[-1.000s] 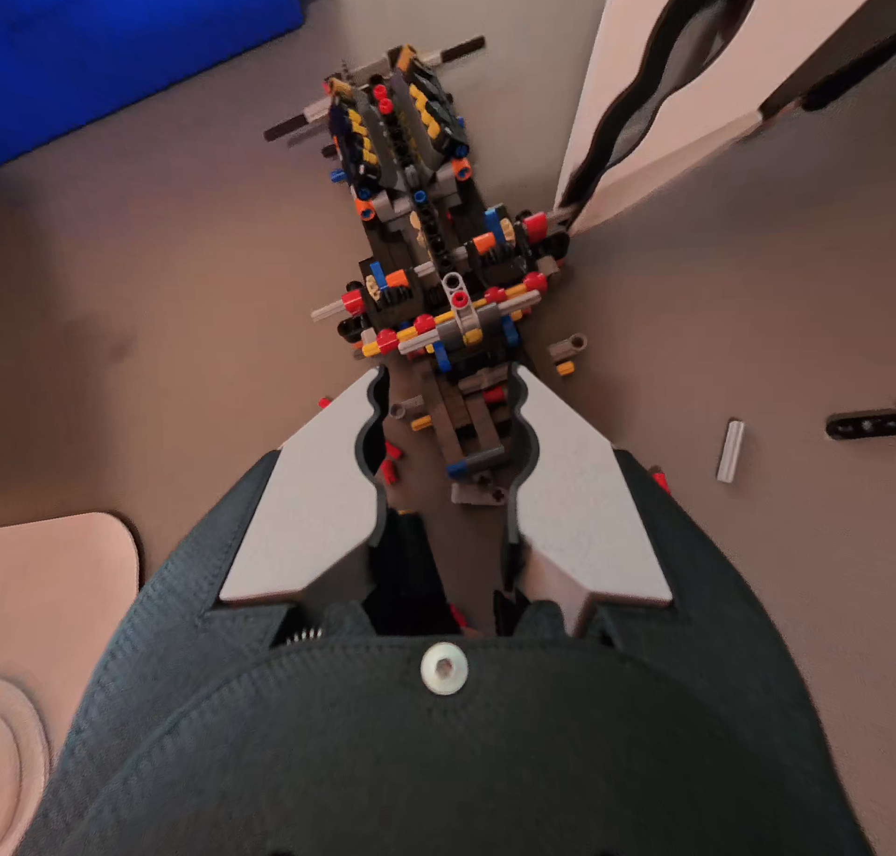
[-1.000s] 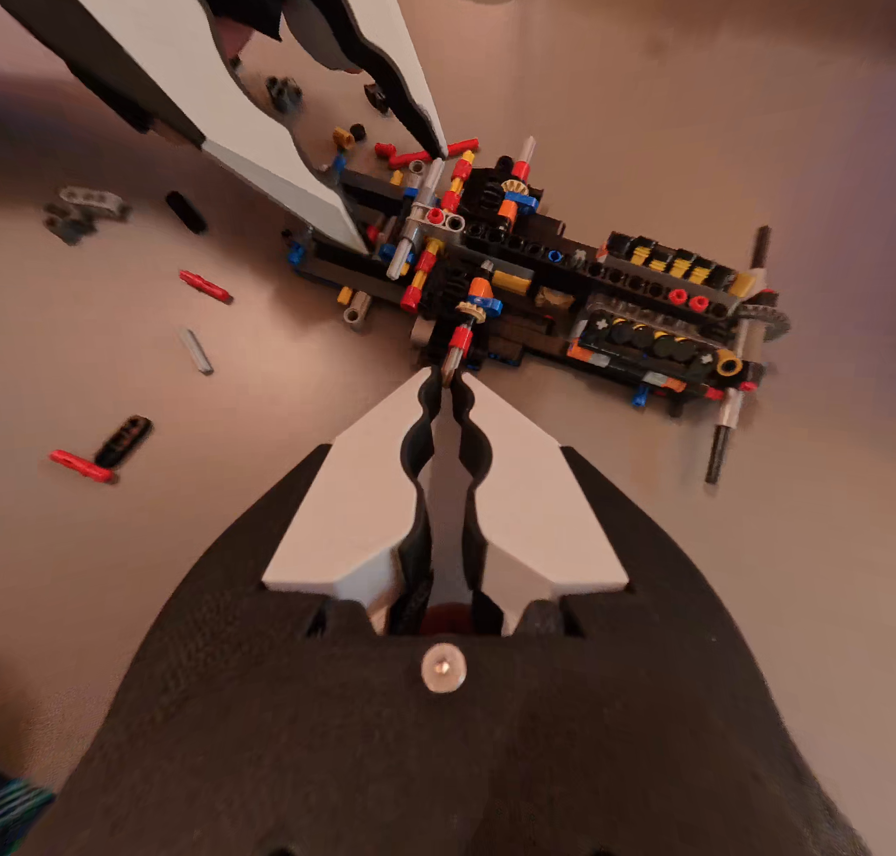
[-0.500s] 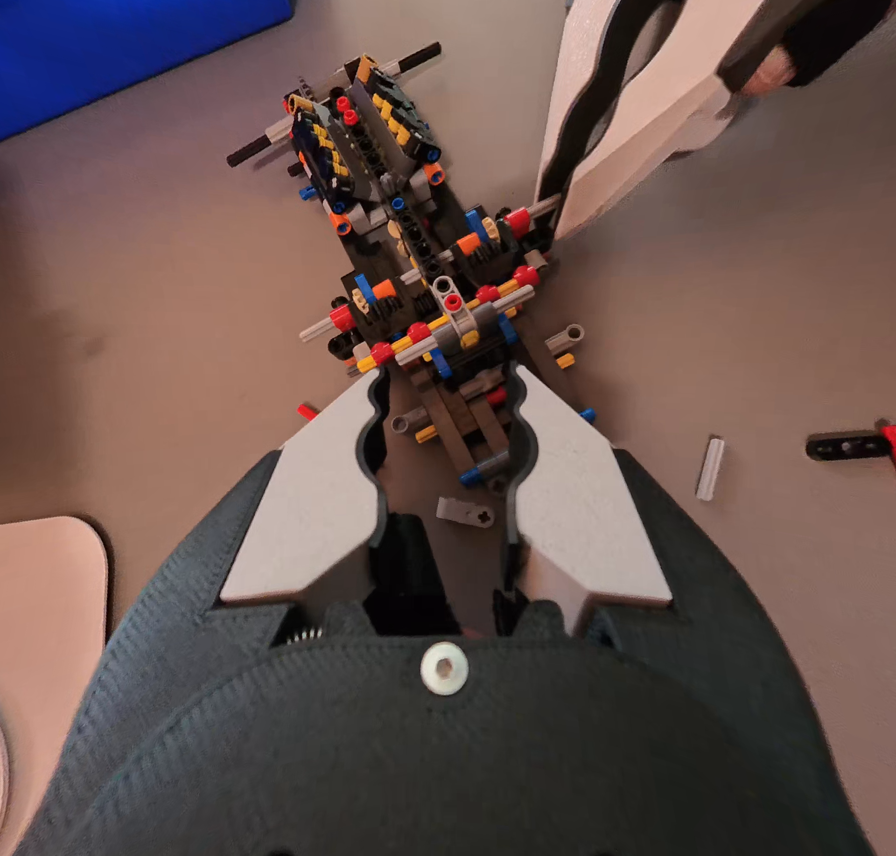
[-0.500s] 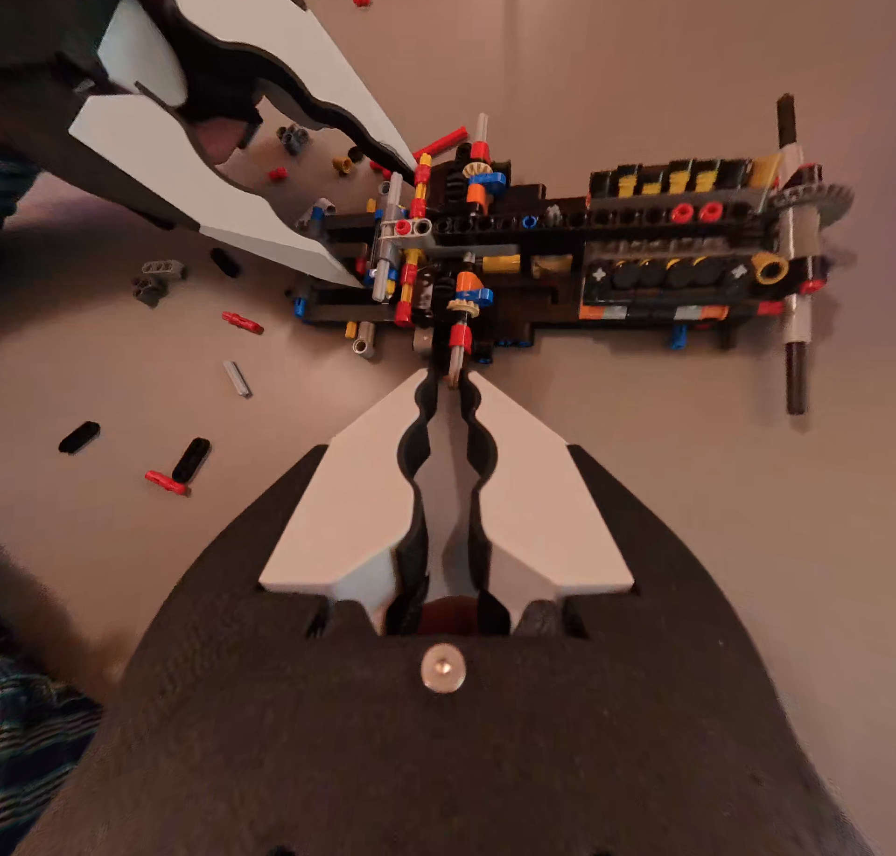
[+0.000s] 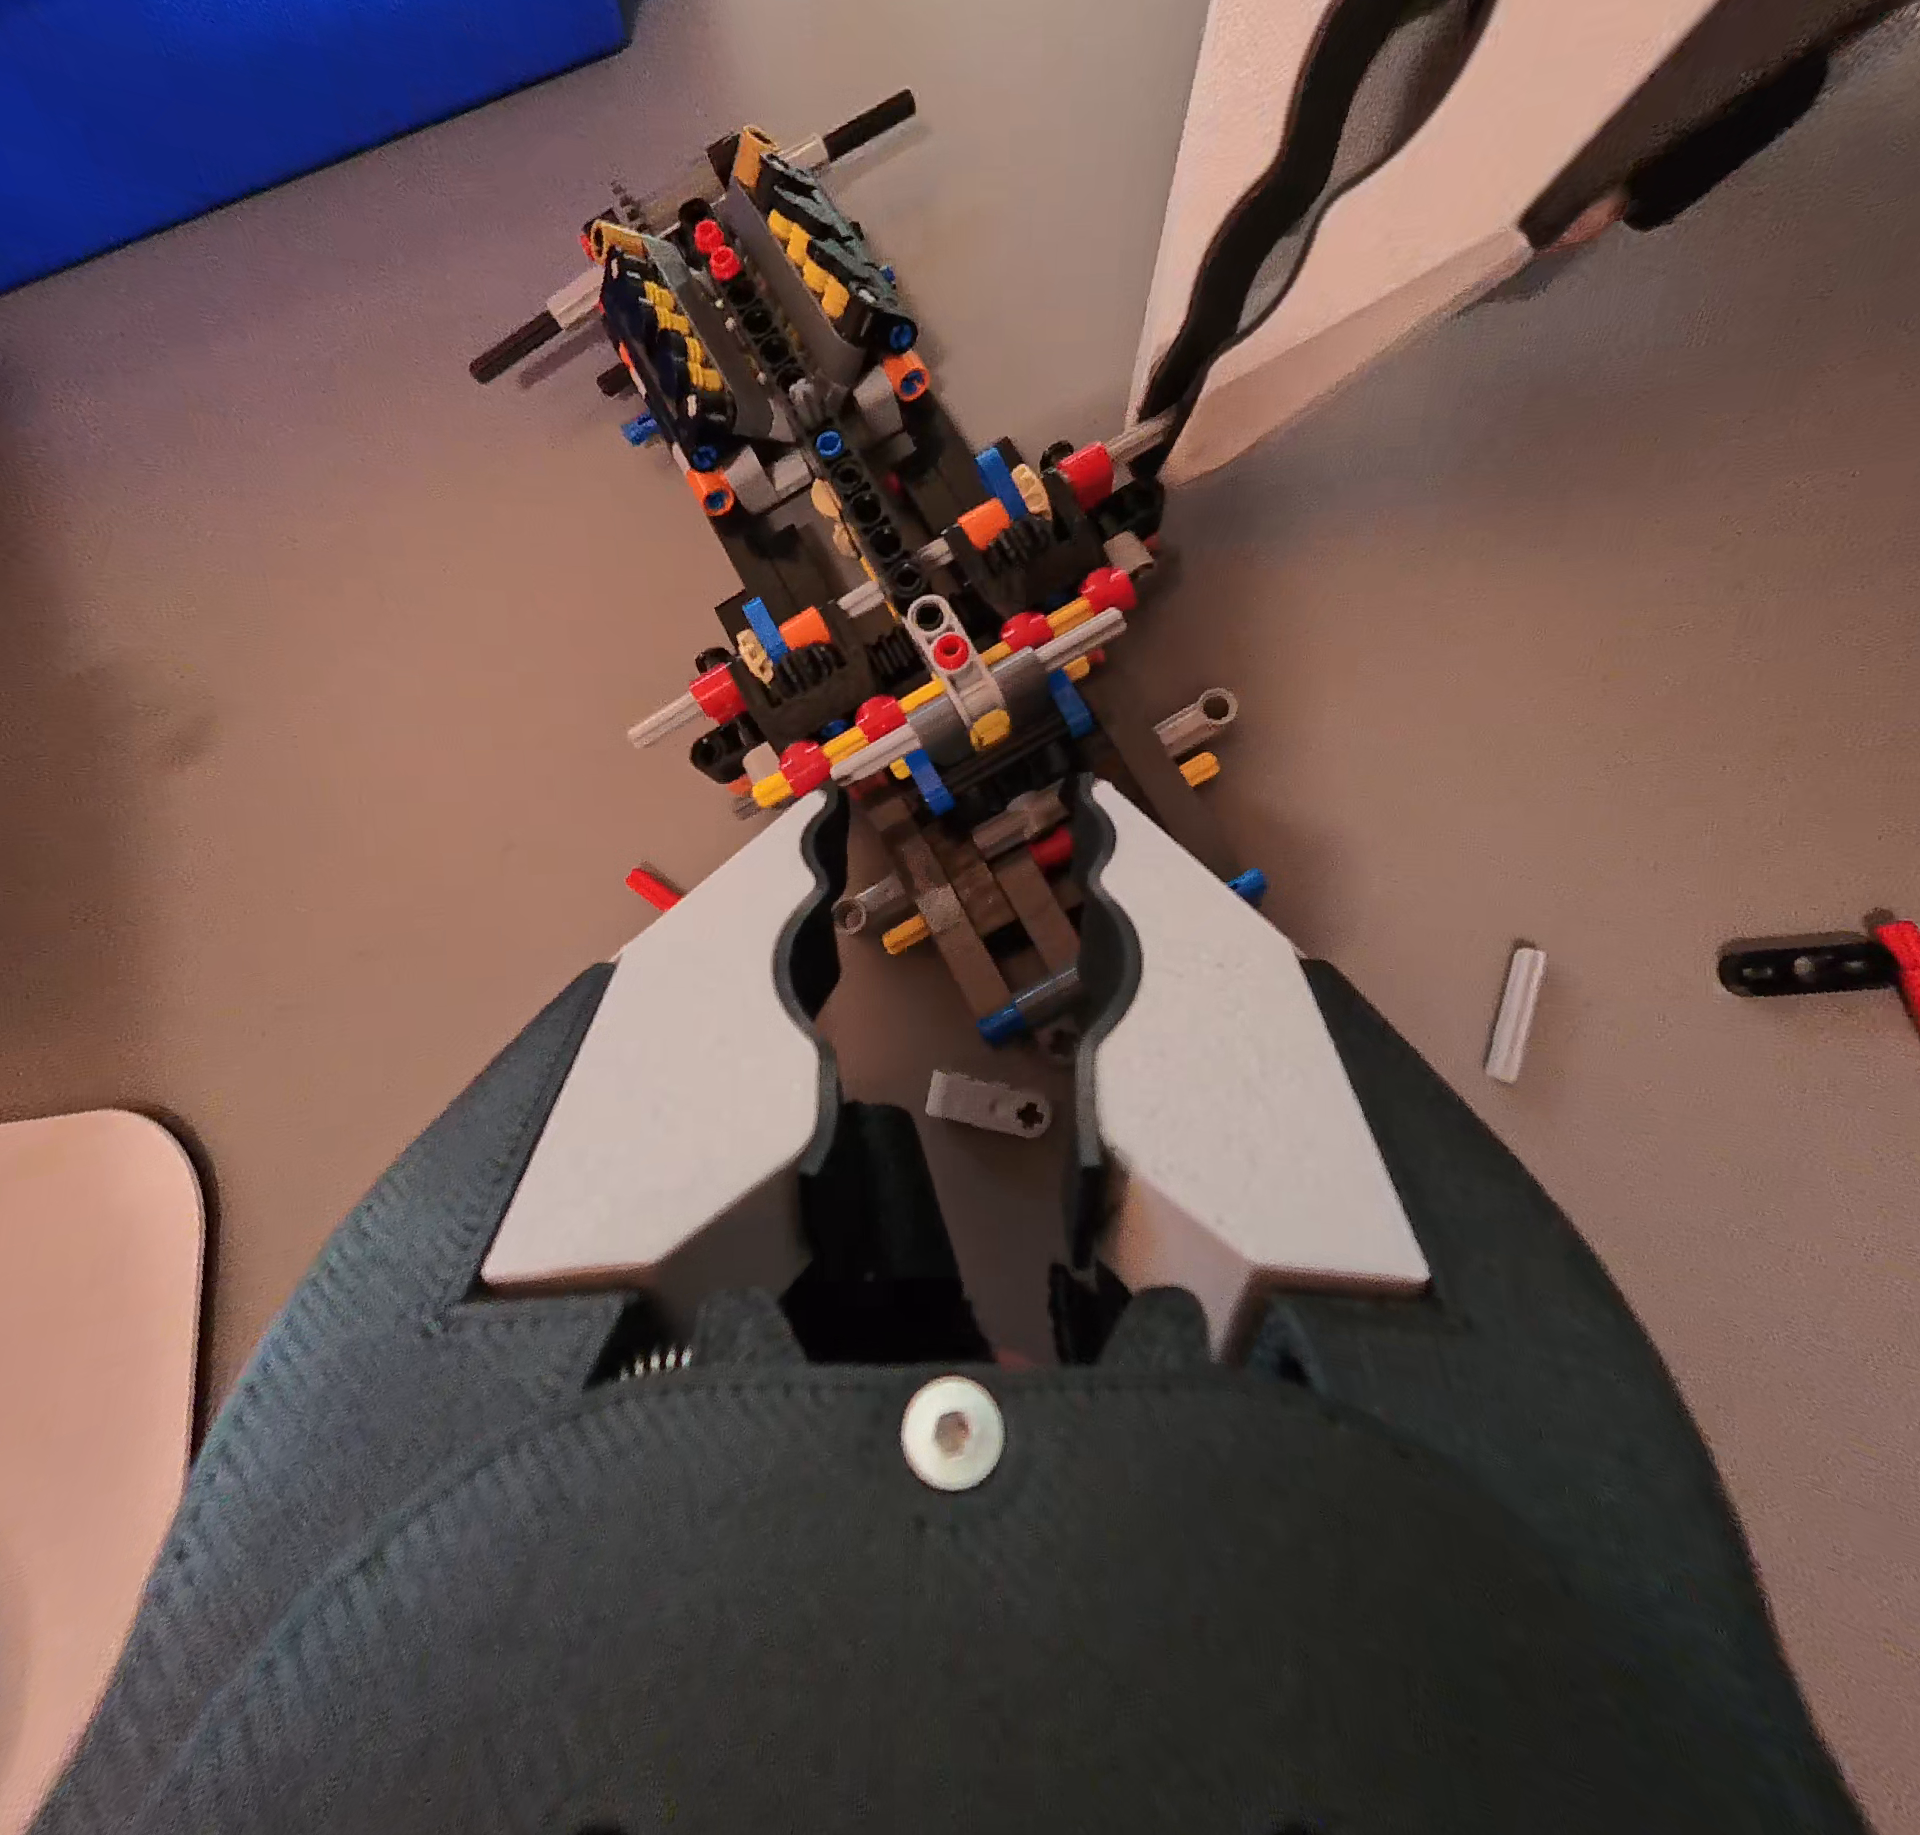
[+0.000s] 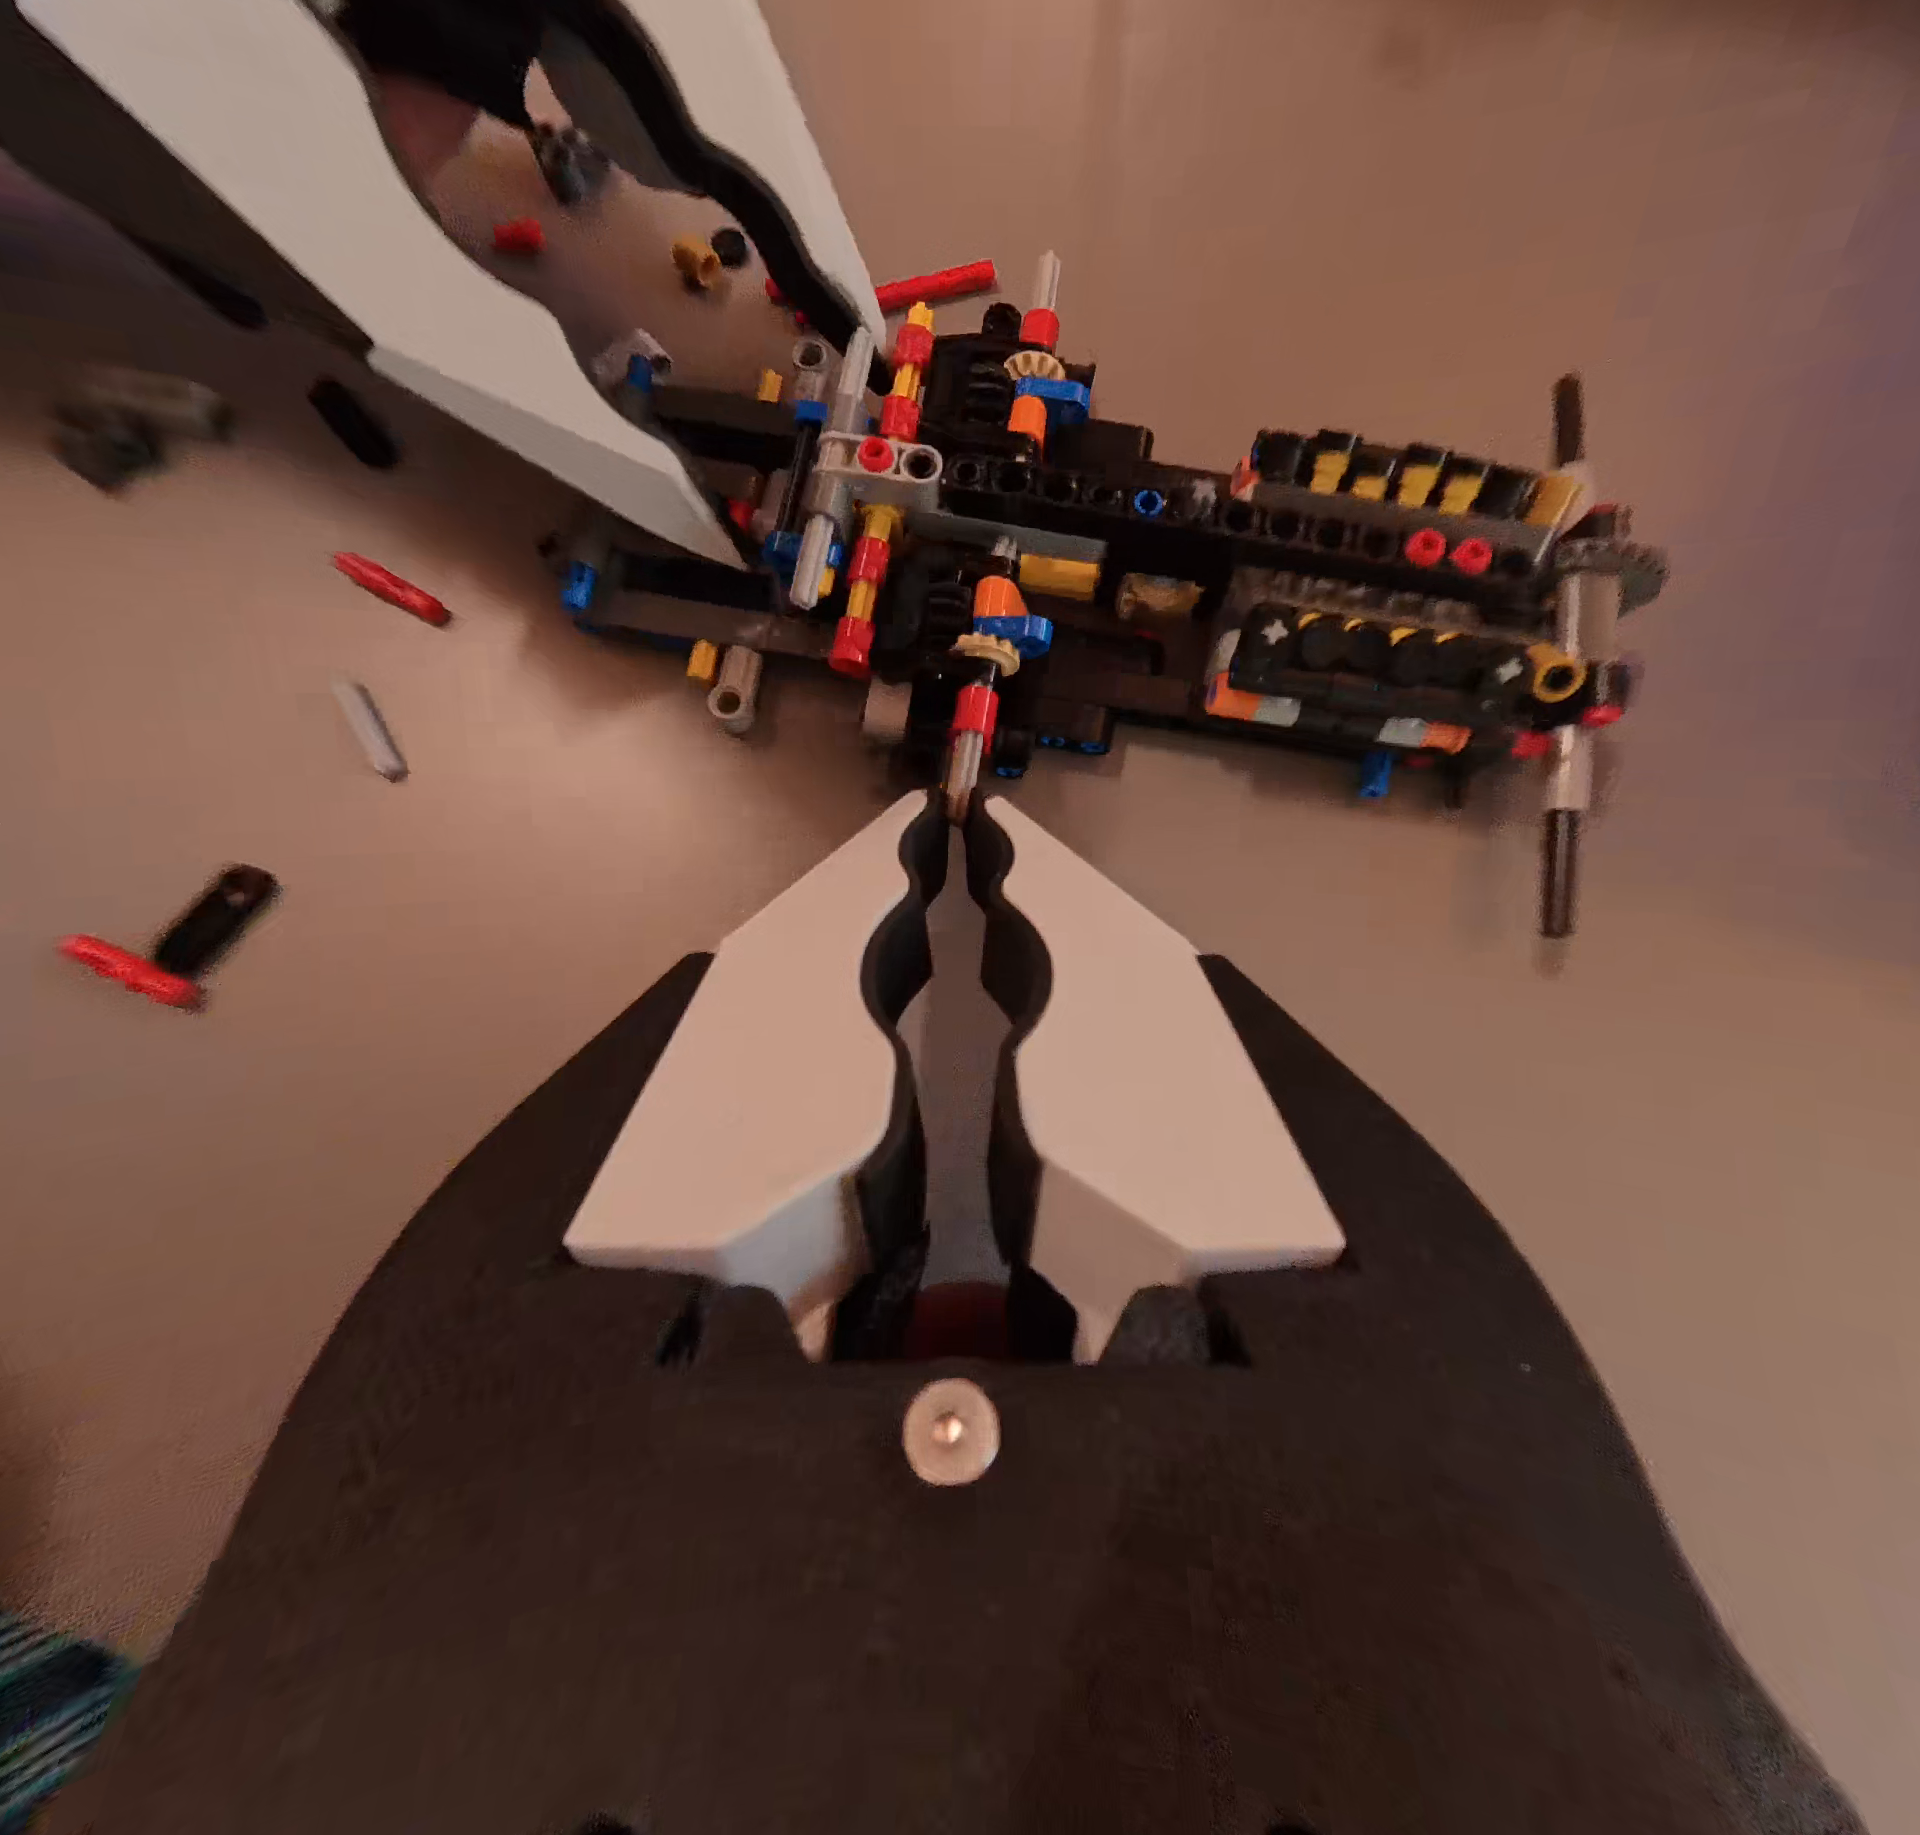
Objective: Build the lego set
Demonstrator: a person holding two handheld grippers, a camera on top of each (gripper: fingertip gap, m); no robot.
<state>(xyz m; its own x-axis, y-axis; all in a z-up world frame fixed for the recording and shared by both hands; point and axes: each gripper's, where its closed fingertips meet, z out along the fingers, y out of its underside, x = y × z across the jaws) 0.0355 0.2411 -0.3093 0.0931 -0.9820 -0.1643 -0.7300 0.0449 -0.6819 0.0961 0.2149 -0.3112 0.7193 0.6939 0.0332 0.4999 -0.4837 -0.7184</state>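
A plain grey-brown tabletop (image 6: 1351,1110) carries all items. A blue block-shaped object (image 5: 260,50) sits at its far left corner in the left wrist view, and a pale pink rounded pad (image 5: 83,1318) lies at the near left edge.

The long black Lego Technic chassis with yellow, red, blue and orange fittings (image 6: 1195,559) lies flat at mid-tabletop.

The left gripper (image 5: 961,809) has its fingers spread wide, straddling the narrow grey-beam end of the chassis; contact cannot be confirmed.

The right gripper (image 6: 958,811) has its fingers closed on the tip of a light grey axle with a red bush (image 6: 971,731) projecting from the chassis side.

Loose parts lie apart from the chassis: a short black beam (image 6: 213,918) touching a red pin (image 6: 130,970), a light grey axle piece (image 5: 1514,1011), and a small grey connector (image 5: 987,1099) between the left fingers.
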